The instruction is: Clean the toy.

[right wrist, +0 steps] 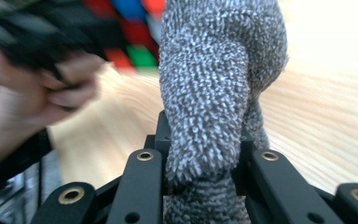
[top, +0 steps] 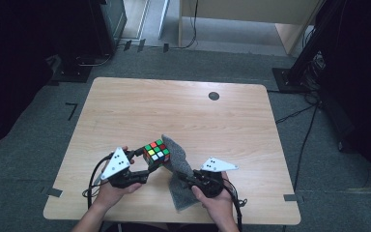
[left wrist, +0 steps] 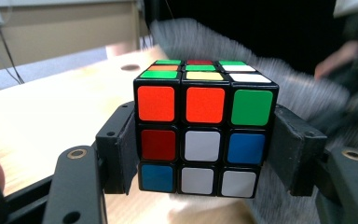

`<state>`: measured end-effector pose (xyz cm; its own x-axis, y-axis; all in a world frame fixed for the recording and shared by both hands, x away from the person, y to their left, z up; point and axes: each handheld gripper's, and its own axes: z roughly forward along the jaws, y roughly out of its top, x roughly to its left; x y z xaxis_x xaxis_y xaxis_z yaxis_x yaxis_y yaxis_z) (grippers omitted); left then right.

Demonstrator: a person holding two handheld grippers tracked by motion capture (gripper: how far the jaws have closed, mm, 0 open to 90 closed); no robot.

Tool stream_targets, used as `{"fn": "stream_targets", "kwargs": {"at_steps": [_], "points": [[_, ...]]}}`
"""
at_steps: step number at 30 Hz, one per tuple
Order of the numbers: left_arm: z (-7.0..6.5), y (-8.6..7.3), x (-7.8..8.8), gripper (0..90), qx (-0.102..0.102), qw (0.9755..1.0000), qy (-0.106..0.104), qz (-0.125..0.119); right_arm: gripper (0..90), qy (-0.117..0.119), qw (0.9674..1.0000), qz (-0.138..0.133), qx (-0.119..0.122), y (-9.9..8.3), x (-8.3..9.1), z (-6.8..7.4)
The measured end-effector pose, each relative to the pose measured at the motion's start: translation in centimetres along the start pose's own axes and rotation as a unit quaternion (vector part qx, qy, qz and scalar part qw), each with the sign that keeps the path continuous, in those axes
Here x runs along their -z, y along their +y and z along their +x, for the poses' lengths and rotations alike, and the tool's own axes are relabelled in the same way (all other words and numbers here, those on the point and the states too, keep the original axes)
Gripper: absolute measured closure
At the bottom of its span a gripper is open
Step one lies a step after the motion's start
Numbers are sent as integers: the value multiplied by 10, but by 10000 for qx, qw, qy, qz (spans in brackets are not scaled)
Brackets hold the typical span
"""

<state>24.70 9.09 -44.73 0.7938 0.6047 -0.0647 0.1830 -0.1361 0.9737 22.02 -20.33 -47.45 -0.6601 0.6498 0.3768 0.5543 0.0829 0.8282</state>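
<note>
A scrambled puzzle cube (top: 156,152) (left wrist: 204,127) is held off the wooden table (top: 174,111), pinched at its two sides by my left gripper (top: 144,161) (left wrist: 204,154), which is shut on it. To its right, a grey knitted cloth (top: 178,170) (right wrist: 214,88) stands bunched up against the cube's right side. My right gripper (top: 186,180) (right wrist: 204,154) is shut on the cloth's lower fold, with the fabric rising between its jaws. In the right gripper view the cube (right wrist: 130,28) and the person's left hand (right wrist: 51,88) show blurred behind the cloth.
A dark round grommet (top: 214,95) sits in the tabletop near its far edge. Black stands and cables crowd the floor at the back left and right. Tape marks (top: 54,192) lie at the table's near corners.
</note>
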Motion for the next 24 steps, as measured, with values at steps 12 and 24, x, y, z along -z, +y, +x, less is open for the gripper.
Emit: {"fn": "stream_targets", "kwargs": {"at_steps": [12,24], "points": [[-5,1,-5,344,691,9962,-512,-161,737,141,9949,-509,857,-3,-20,42],[-13,3,-8,343,923,9921,-801,-292,733,137,9968,-318,717,-8,-31,45]]}}
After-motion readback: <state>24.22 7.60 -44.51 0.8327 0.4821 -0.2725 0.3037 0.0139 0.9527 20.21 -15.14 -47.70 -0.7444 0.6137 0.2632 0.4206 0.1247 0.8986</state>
